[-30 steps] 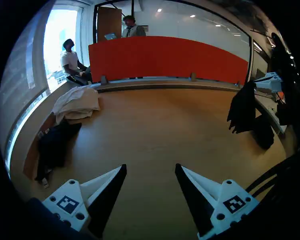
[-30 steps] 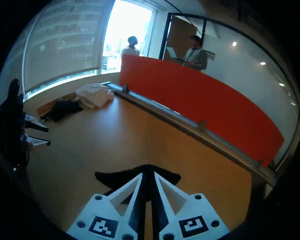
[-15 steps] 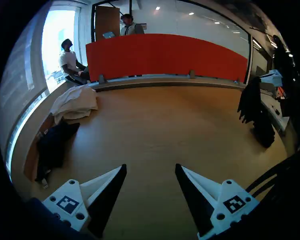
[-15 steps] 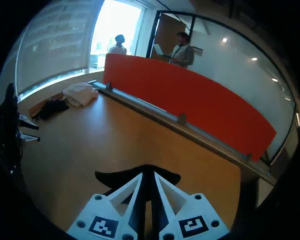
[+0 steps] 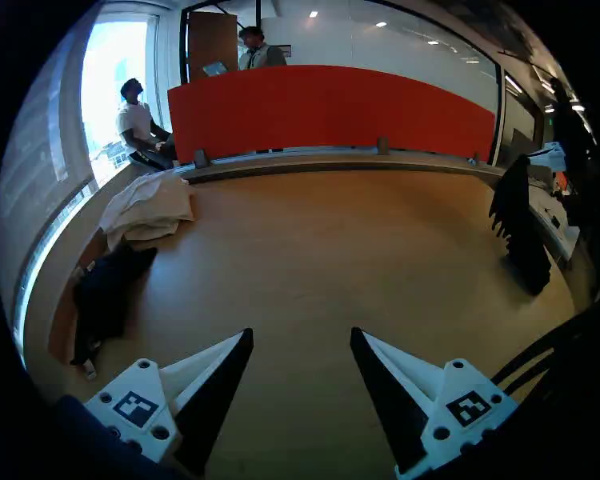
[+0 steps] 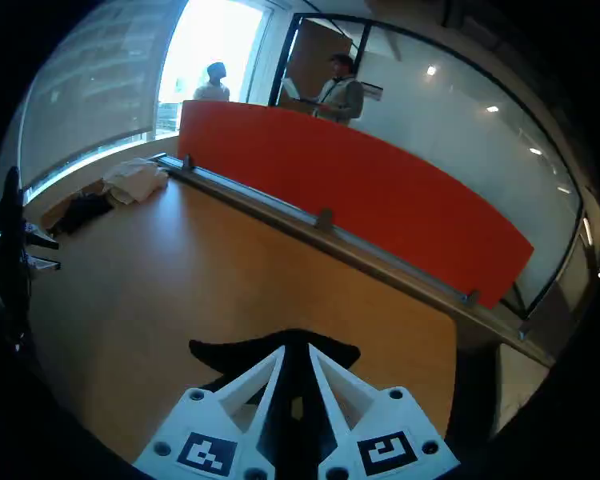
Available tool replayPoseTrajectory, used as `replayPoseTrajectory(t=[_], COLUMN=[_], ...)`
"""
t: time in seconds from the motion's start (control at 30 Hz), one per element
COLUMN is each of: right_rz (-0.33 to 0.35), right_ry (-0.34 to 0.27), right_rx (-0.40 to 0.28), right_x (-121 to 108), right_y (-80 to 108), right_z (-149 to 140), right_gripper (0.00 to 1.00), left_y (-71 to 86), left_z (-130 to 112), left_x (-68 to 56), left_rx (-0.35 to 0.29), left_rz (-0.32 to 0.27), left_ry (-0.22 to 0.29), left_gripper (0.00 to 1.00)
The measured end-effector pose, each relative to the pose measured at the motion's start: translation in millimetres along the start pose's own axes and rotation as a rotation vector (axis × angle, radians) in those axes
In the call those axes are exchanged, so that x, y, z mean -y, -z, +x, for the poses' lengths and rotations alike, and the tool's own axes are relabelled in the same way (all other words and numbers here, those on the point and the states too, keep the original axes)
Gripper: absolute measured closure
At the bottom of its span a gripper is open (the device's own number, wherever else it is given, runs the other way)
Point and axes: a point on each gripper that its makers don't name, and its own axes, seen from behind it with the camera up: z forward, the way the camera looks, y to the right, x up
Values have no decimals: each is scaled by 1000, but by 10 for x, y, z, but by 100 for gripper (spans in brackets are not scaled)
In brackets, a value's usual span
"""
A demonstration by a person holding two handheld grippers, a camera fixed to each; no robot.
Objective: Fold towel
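My right gripper (image 6: pixel 298 354) is shut on a black towel (image 6: pixel 228 356), whose edge spreads out on both sides of the fingertips. In the left gripper view that same black towel (image 5: pixel 518 220) hangs at the far right, above the wooden table (image 5: pixel 324 240), from the right gripper (image 5: pixel 542 158). My left gripper (image 5: pixel 300 344) is low over the table's near side, open, with nothing between its fingers. The right gripper view also has the left gripper (image 6: pixel 38 250) at its far left edge.
A crumpled white towel (image 5: pixel 148 206) and a dark cloth (image 5: pixel 104 292) lie at the table's left side by the window. An orange partition (image 5: pixel 332 108) on a metal rail closes the far edge. Two people (image 5: pixel 140 124) are behind it.
The right gripper has swung away to the right with the black towel, which now hangs narrower and farther right in the left gripper view. The left gripper has hardly moved.
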Motion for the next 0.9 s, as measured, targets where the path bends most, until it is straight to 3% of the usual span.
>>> replayPoseTrajectory(t=[0.57,0.9], right_rz=[-45,-77], right_ry=[-23,-43], right_rx=[57,90], right_x=[-368,-482], right_y=[135,378], right_z=[-408,-709], right_gripper=[94,94], left_y=[-1,8], left_z=[28,41], left_x=[-129,-184], left_rx=[6,6], left_rz=[-6,-16], left_ry=[-16,-25], left_gripper=[10,10])
